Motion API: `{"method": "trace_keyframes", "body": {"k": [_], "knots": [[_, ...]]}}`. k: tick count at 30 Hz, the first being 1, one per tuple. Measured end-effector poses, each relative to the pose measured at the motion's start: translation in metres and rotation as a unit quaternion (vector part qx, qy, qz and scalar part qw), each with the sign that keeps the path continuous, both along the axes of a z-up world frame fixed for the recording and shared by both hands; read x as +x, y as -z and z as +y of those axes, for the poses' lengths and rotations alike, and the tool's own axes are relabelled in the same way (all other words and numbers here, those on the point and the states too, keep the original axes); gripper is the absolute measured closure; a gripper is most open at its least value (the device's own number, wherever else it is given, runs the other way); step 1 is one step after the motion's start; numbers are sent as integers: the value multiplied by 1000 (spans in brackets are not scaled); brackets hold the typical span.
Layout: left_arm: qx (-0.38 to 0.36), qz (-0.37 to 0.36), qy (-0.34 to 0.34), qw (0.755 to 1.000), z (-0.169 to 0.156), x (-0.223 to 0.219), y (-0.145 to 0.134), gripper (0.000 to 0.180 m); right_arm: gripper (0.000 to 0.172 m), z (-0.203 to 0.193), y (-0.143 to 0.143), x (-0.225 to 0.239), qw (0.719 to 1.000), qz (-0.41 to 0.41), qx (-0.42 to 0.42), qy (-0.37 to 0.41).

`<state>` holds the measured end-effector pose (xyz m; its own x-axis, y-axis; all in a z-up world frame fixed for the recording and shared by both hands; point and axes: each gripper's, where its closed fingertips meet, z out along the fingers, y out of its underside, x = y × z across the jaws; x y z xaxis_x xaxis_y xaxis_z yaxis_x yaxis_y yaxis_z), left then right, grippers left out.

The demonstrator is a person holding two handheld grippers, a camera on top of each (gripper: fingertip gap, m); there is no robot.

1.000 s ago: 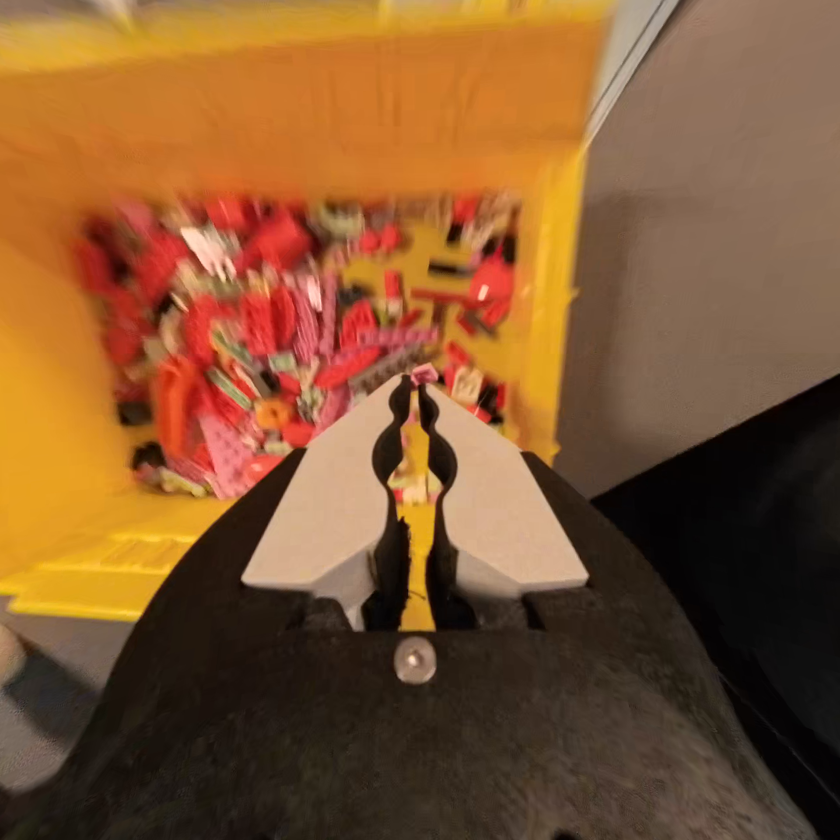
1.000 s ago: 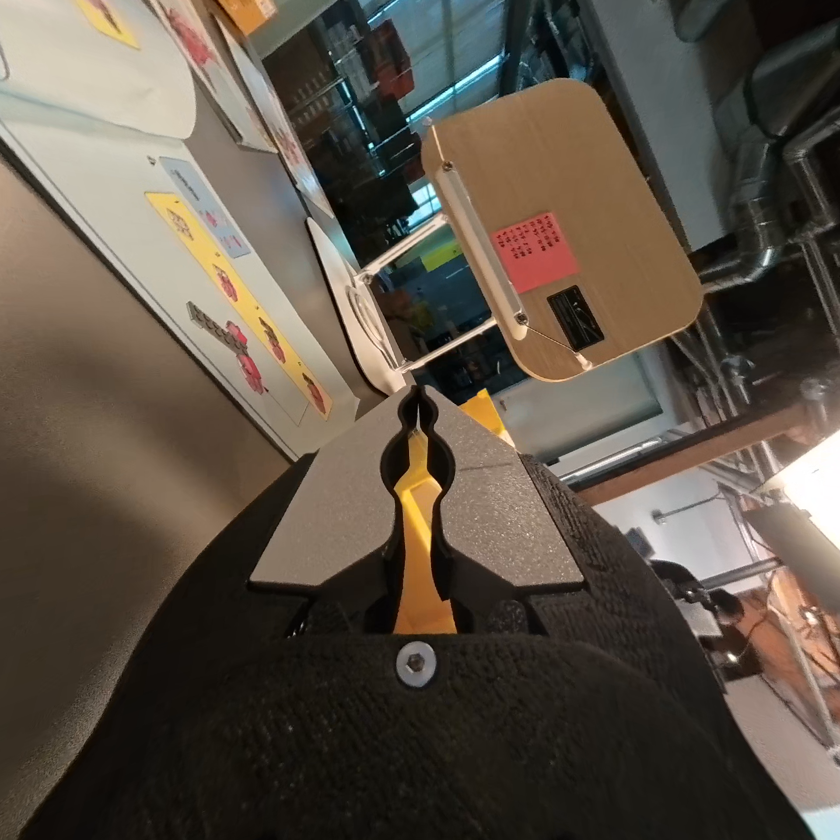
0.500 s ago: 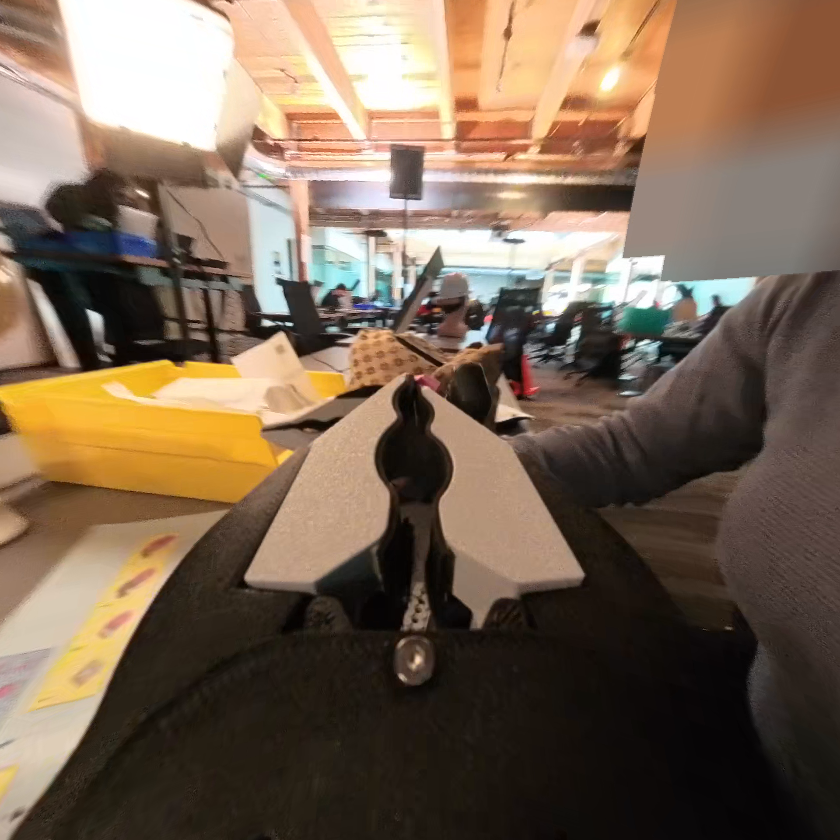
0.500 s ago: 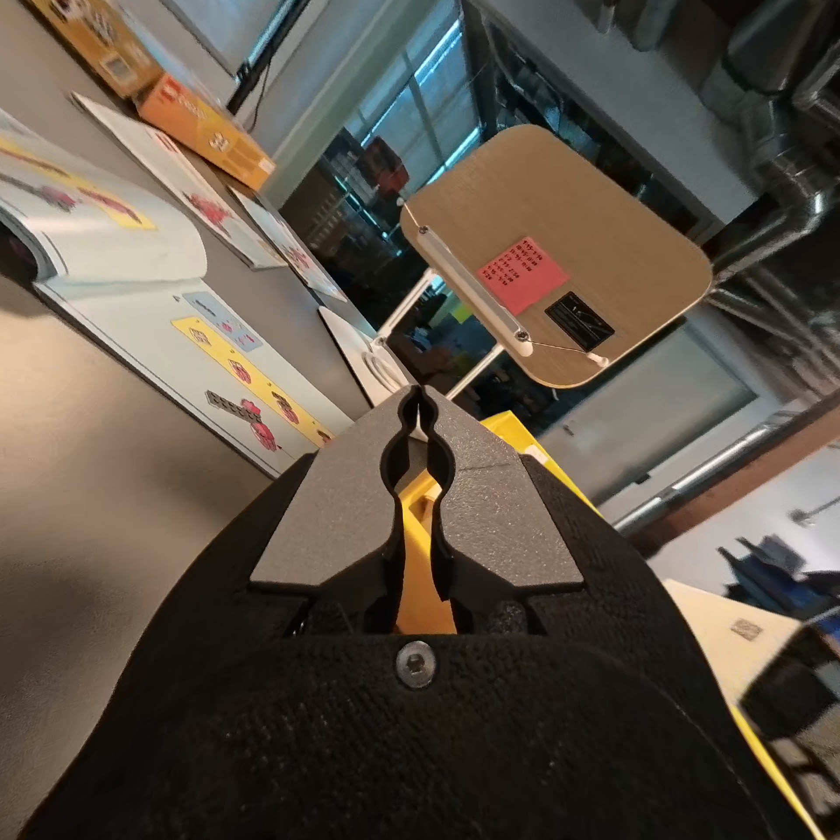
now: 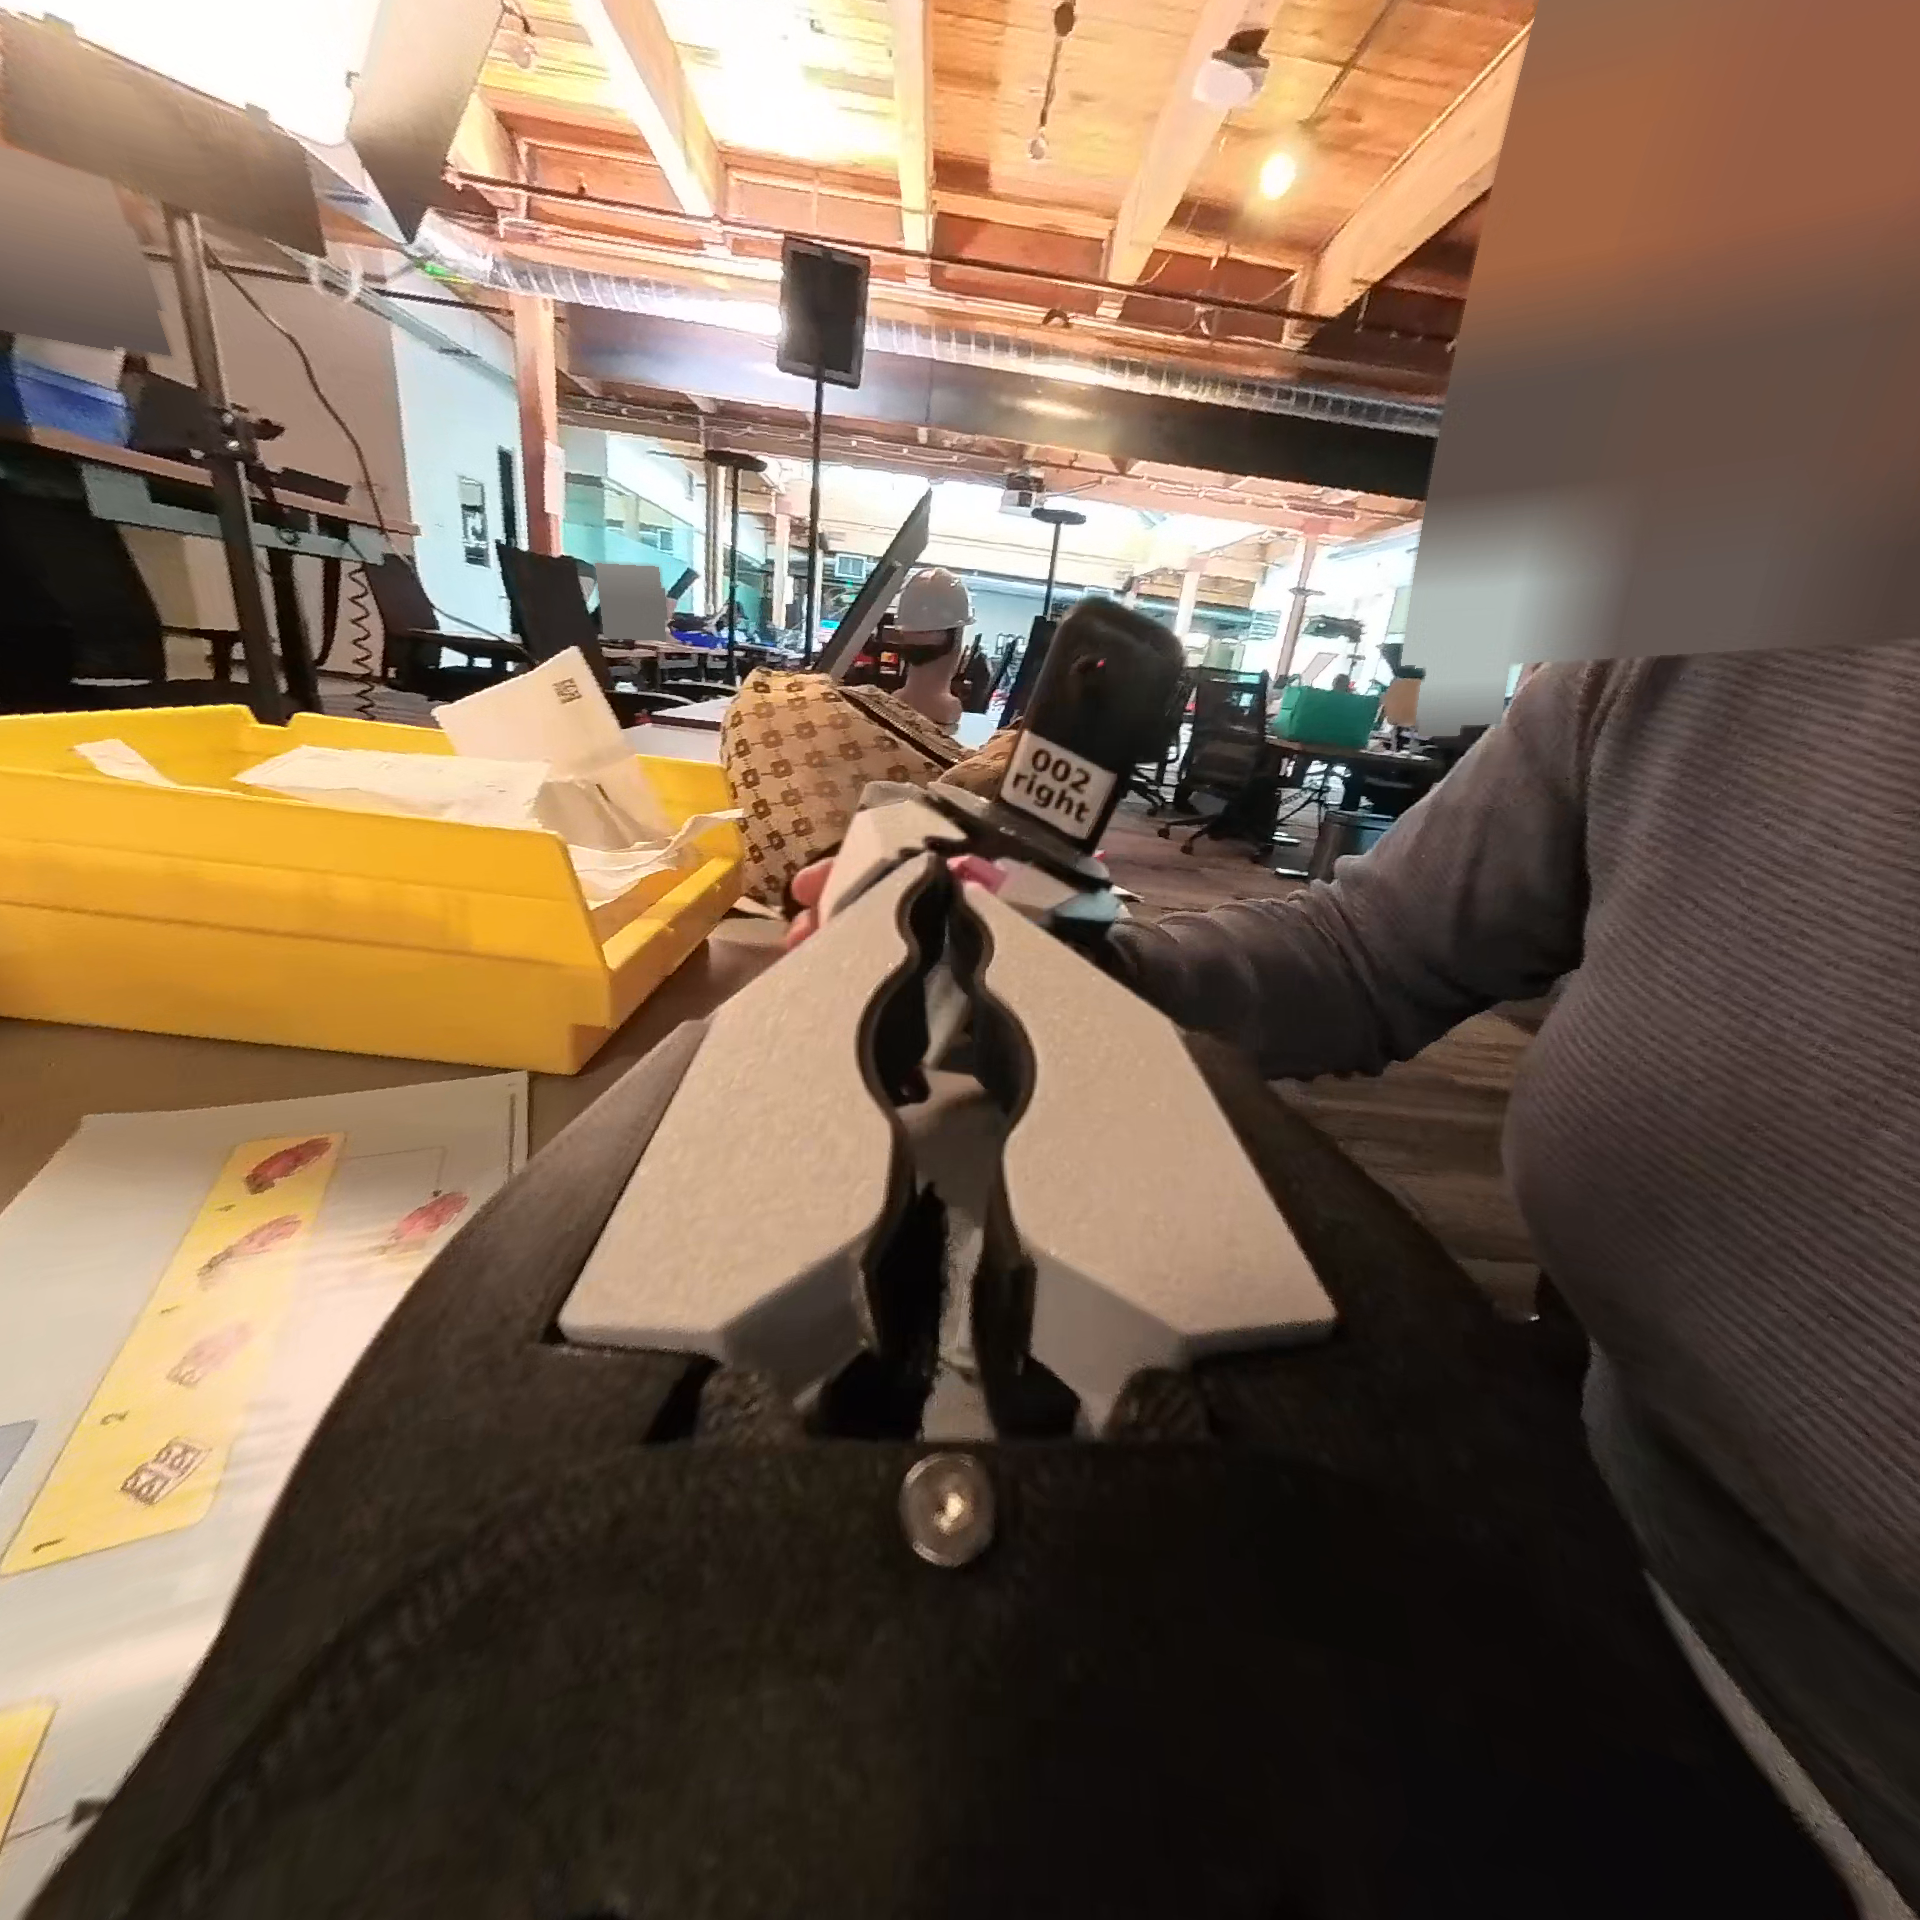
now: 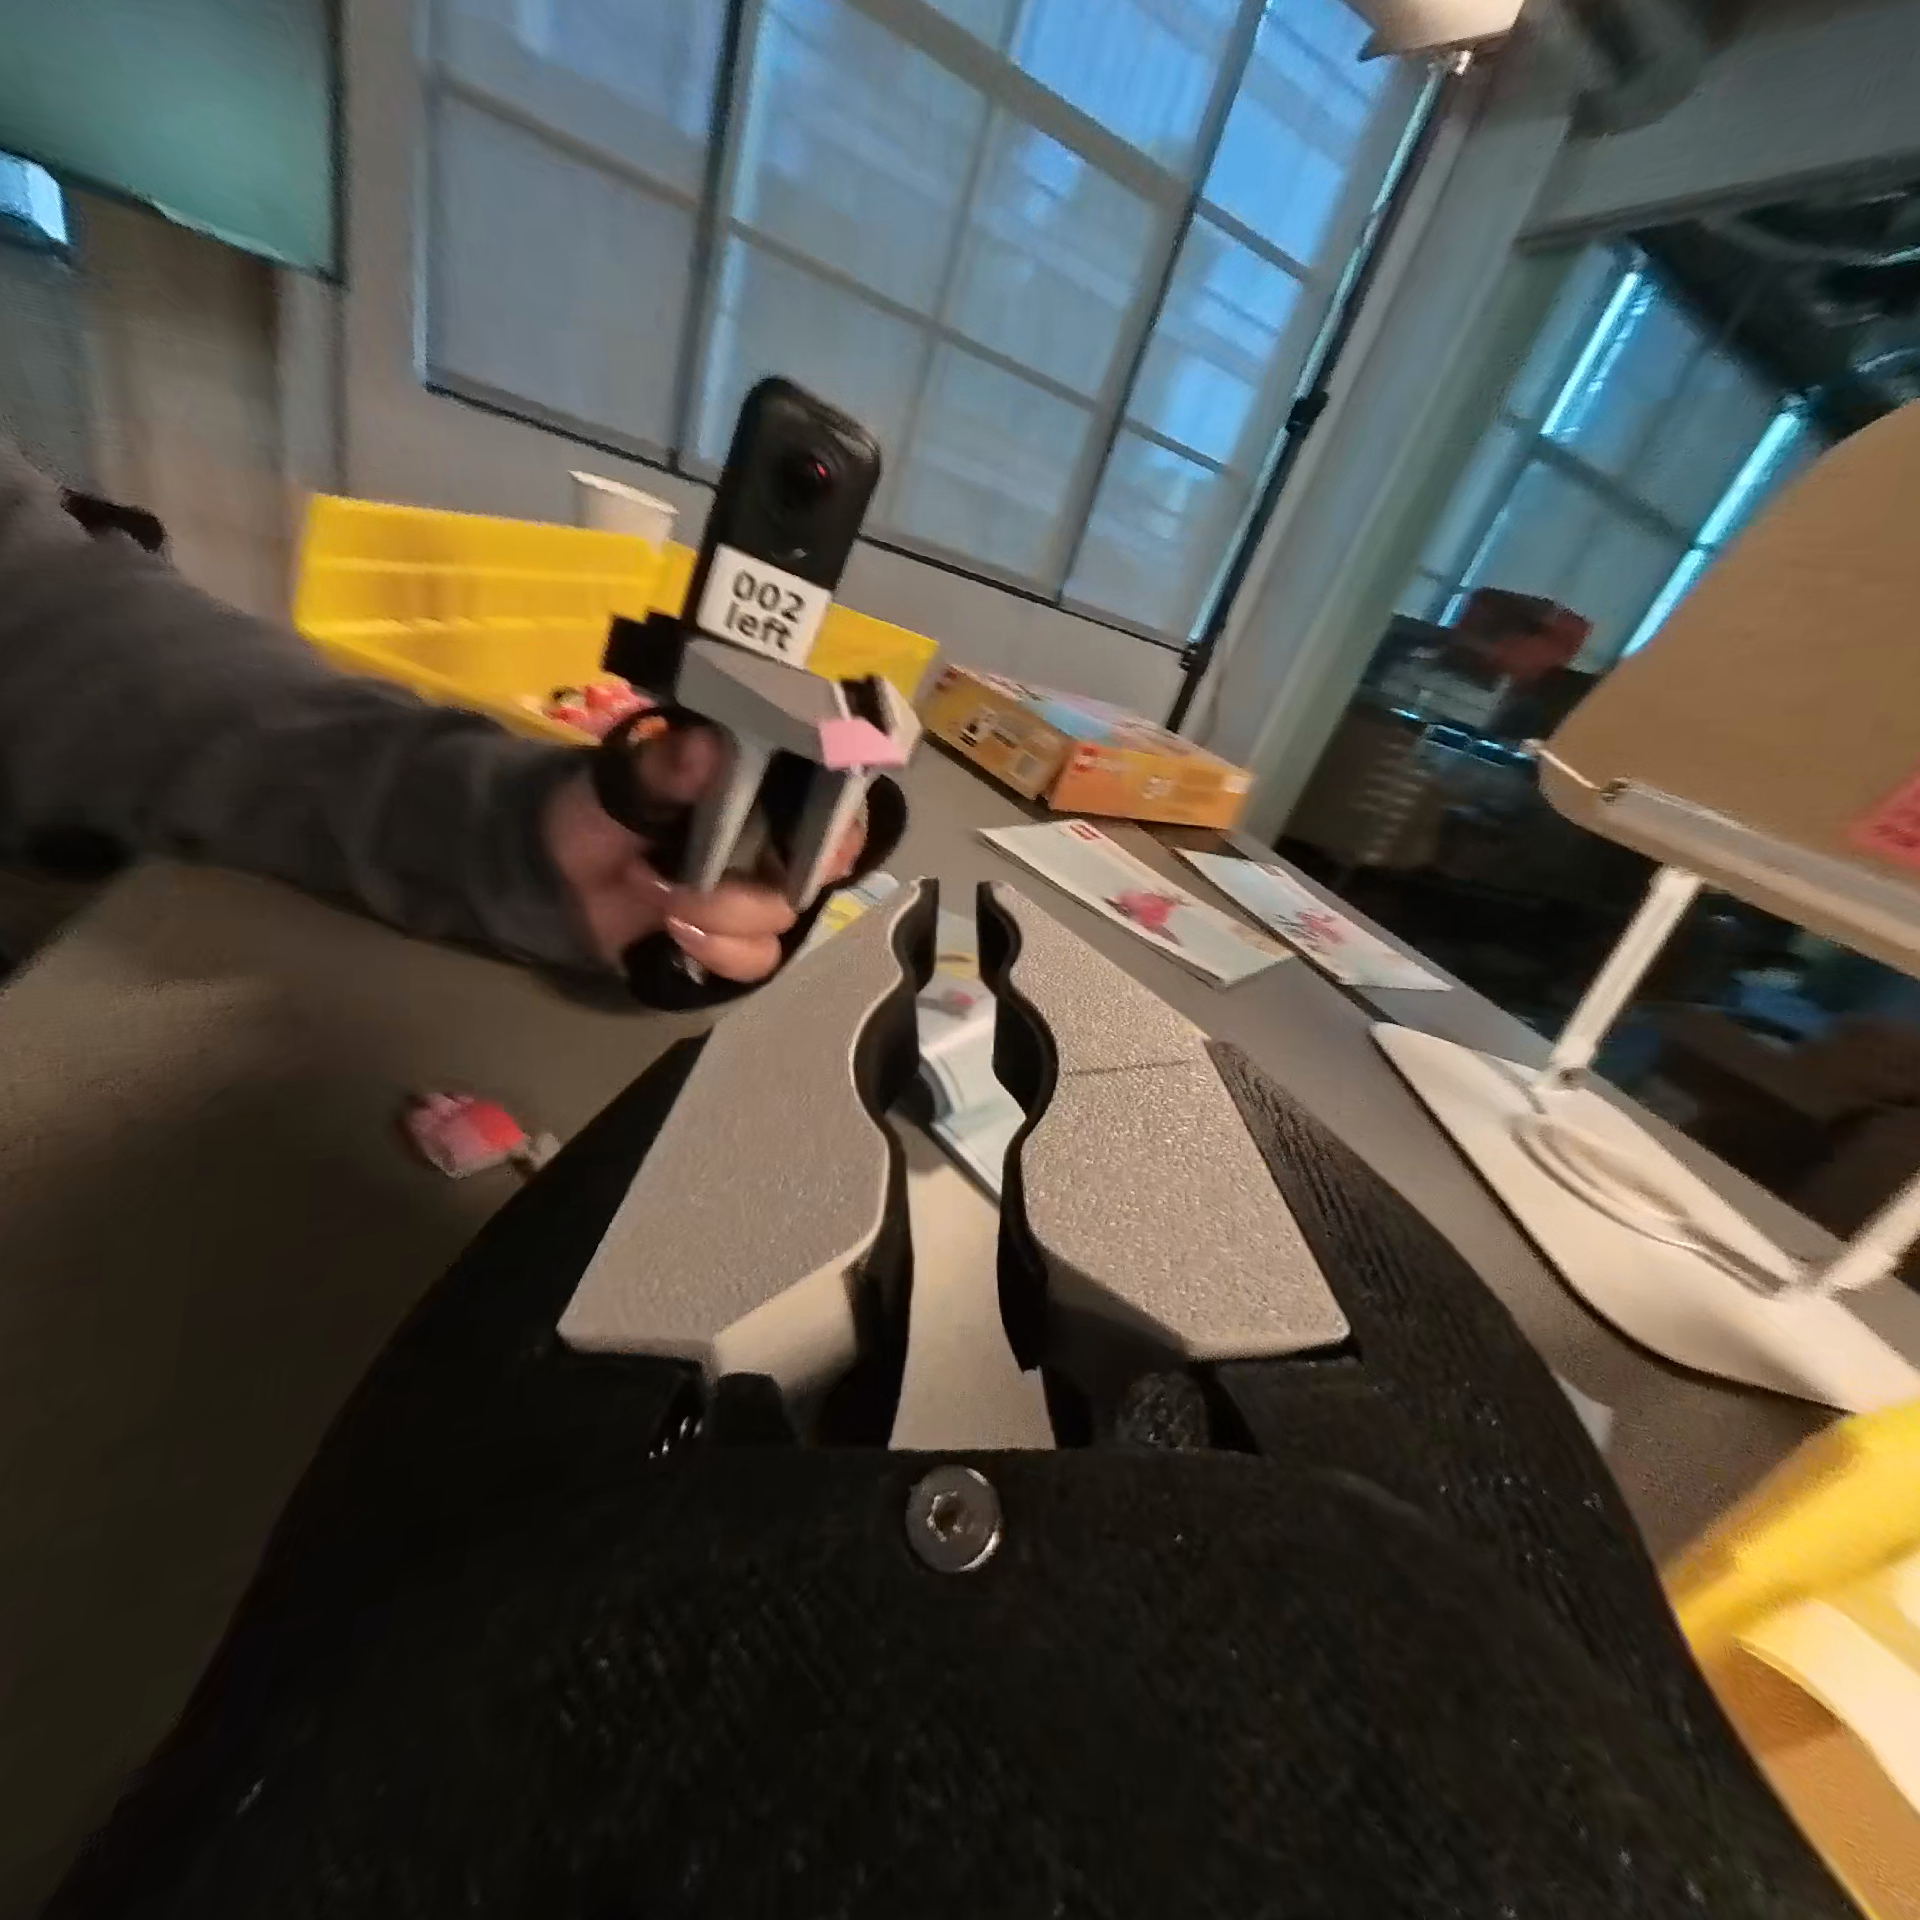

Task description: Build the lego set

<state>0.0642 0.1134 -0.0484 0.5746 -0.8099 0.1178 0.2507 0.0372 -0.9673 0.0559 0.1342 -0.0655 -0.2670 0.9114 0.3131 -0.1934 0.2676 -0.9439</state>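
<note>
My left gripper (image 5: 943, 871) is shut on a small flat pink brick (image 5: 977, 875) that sticks out at its fingertips. It is held in the air, facing the right gripper (image 5: 883, 842) just beyond its tips. The right wrist view shows the same left gripper (image 6: 847, 727), held by a hand, with the pink brick (image 6: 854, 744) pinched at its tips. My right gripper (image 6: 956, 891) has its fingers slightly apart with nothing between them. It sits a little below and in front of the left gripper's tips.
A yellow bin (image 5: 312, 914) with papers stands on the grey table, with a patterned bag (image 5: 821, 769) behind it. An instruction sheet (image 5: 208, 1299) lies near. A small red-pink brick build (image 6: 462, 1127), booklets (image 6: 1122, 914), orange boxes (image 6: 1122, 769), yellow bins (image 6: 436, 582) and a white stand base (image 6: 1558, 1164) are on the table.
My left gripper has risen out of the yellow bin of bricks with the pink brick and swung round to face the right gripper. My right gripper has turned toward it and its fingers have parted slightly.
</note>
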Motion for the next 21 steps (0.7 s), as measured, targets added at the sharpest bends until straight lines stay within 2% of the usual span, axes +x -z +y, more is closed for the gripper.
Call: {"method": "trace_keyframes", "body": {"k": [3,7,21], "knots": [[-12,2,-7,1000,2,-1,3,180,155,-9,-9,3,999,6,-37,-29],[-22,11,-11,1000,4,-1,6,180,150,-13,-11,3,999,7,-30,-25],[-56,41,-22,997,11,3,22,180,161,-16,1,-1,1000,-13,26,-3]]}}
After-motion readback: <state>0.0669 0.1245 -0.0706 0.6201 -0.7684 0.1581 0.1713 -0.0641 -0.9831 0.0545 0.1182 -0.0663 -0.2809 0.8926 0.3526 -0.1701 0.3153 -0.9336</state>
